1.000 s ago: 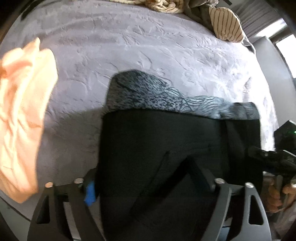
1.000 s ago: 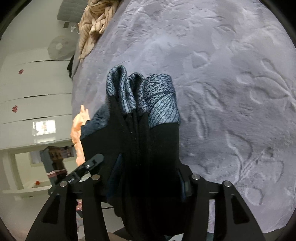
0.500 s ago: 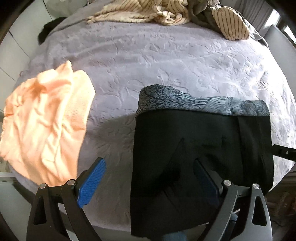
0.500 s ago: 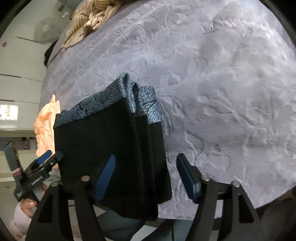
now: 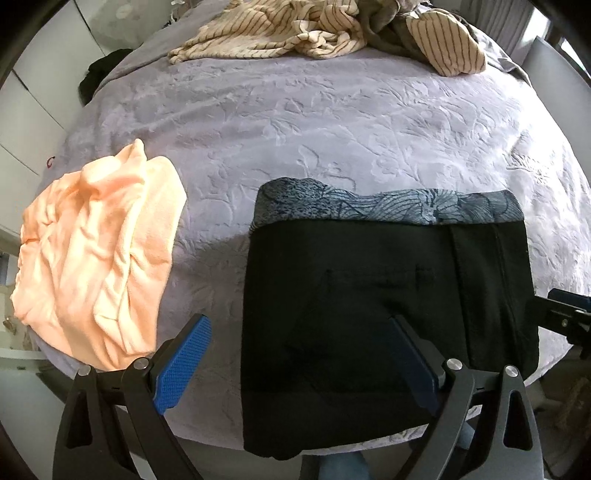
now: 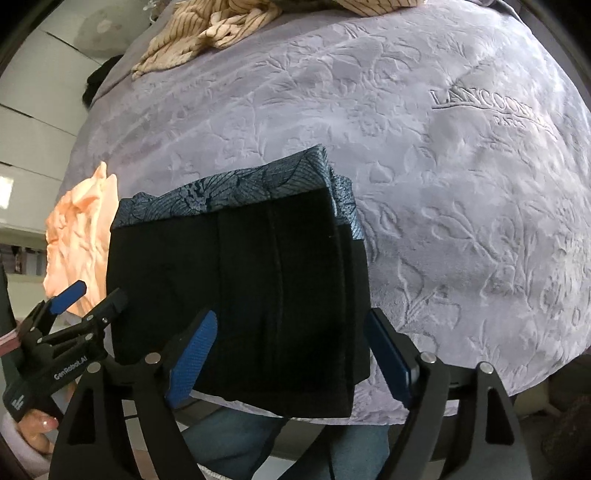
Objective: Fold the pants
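Both grippers hang above the bed with their jaws spread wide and nothing gripped. The left gripper [image 5: 299, 354] and the right gripper [image 6: 291, 350] have each just been opening further; the folded pants [image 5: 388, 295] lie below them on the lilac bedspread [image 5: 314, 129], untouched by any pad. The pants sit near the bed's front edge, a black rectangle with a blue-grey patterned band along the far side (how many layers are stacked under the top one cannot be made out, since the black cloth swallows most detail). Their near edge overhangs the mattress slightly, and the right wrist view shows blue denim beneath it, cut off by the gripper frame.

To the left of the pants, apart from them, lies a crumpled peach garment [image 5: 99, 258]. Striped beige clothing [image 5: 295, 29] is heaped at the far end of the bed, partly cropped by the picture's edge. In the right wrist view a hand [image 6: 37, 428] holds the left gripper's handle at the lower left, only its fingertips showing.
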A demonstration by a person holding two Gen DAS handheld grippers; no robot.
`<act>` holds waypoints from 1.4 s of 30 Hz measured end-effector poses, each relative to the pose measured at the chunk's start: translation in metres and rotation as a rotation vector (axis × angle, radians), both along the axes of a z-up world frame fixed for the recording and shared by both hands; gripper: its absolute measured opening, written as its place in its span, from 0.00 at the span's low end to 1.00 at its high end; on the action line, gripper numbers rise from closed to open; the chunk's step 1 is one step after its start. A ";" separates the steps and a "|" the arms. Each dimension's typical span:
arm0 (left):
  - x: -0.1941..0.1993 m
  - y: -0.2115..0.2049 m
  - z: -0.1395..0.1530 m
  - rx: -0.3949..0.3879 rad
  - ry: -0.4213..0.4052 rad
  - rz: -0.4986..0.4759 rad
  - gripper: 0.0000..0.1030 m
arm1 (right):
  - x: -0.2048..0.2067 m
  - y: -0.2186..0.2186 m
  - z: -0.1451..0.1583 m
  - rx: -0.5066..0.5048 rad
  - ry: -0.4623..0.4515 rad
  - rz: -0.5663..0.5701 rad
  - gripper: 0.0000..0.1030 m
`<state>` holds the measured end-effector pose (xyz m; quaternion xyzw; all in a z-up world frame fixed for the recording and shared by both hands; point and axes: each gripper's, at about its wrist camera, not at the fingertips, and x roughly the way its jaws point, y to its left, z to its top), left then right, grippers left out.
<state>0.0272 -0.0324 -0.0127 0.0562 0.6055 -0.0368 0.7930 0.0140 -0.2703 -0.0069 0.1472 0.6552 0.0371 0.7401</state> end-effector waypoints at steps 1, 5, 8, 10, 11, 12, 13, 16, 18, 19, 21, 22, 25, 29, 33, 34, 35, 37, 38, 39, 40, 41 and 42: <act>-0.001 0.000 0.000 0.001 0.001 0.000 1.00 | -0.001 0.001 0.000 -0.007 -0.002 -0.001 0.88; -0.003 -0.001 0.000 0.004 0.003 -0.004 1.00 | -0.004 0.006 0.004 -0.041 -0.023 0.004 1.00; -0.004 -0.002 -0.001 0.005 0.006 -0.002 1.00 | -0.005 0.006 0.006 -0.062 -0.032 0.000 1.00; -0.005 -0.003 0.000 0.004 0.003 -0.003 1.00 | -0.006 0.006 0.007 -0.078 -0.040 -0.002 1.00; -0.006 -0.003 0.001 0.004 0.001 -0.003 1.00 | -0.007 0.006 0.008 -0.089 -0.040 -0.001 1.00; -0.006 -0.004 0.001 0.006 -0.002 -0.002 1.00 | -0.007 0.006 0.008 -0.097 -0.040 -0.002 1.00; -0.006 -0.004 0.002 0.011 -0.004 -0.001 1.00 | -0.008 0.006 0.009 -0.104 -0.040 -0.004 1.00; -0.006 -0.006 0.003 0.025 -0.007 0.004 1.00 | -0.008 0.006 0.008 -0.094 -0.026 -0.006 1.00; -0.006 -0.006 0.004 0.025 -0.008 0.009 1.00 | -0.008 0.007 0.006 -0.089 -0.009 0.000 1.00; -0.006 -0.006 0.004 0.026 -0.009 0.010 1.00 | -0.008 0.007 0.005 -0.091 -0.006 0.003 1.00; -0.007 -0.006 0.004 0.027 -0.011 0.010 1.00 | -0.008 0.008 0.006 -0.098 -0.004 0.006 1.00; -0.007 -0.006 0.004 0.025 -0.010 0.008 1.00 | -0.008 0.008 0.006 -0.099 -0.002 0.006 1.00; -0.007 -0.006 0.004 0.025 -0.007 0.006 1.00 | -0.007 0.008 0.007 -0.103 0.000 0.006 1.00; -0.007 -0.006 0.003 0.026 -0.003 0.009 1.00 | -0.007 0.008 0.006 -0.109 0.006 0.003 1.00; -0.007 -0.007 0.002 0.029 0.003 0.010 1.00 | -0.007 0.007 0.005 -0.110 0.009 0.001 1.00; -0.007 -0.007 0.001 0.029 0.004 0.011 1.00 | -0.006 0.007 0.005 -0.110 0.010 0.001 1.00; -0.007 -0.007 0.001 0.029 0.006 0.011 1.00 | -0.006 0.007 0.005 -0.110 0.011 0.002 1.00; -0.007 -0.007 0.000 0.029 0.009 0.011 1.00 | -0.006 0.008 0.004 -0.111 0.012 0.003 1.00; -0.006 -0.007 0.000 0.029 0.009 0.011 1.00 | -0.006 0.008 0.004 -0.114 0.011 0.004 1.00; -0.006 -0.007 0.000 0.029 0.009 0.011 1.00 | -0.006 0.009 0.004 -0.116 0.011 0.004 1.00; -0.006 -0.007 0.000 0.028 0.009 0.011 1.00 | -0.006 0.009 0.004 -0.119 0.011 0.006 1.00; -0.007 -0.007 0.000 0.028 0.009 0.012 1.00 | -0.006 0.010 0.004 -0.123 0.009 0.010 1.00; -0.007 -0.007 0.000 0.029 0.009 0.010 1.00 | -0.006 0.010 0.004 -0.126 0.008 0.012 1.00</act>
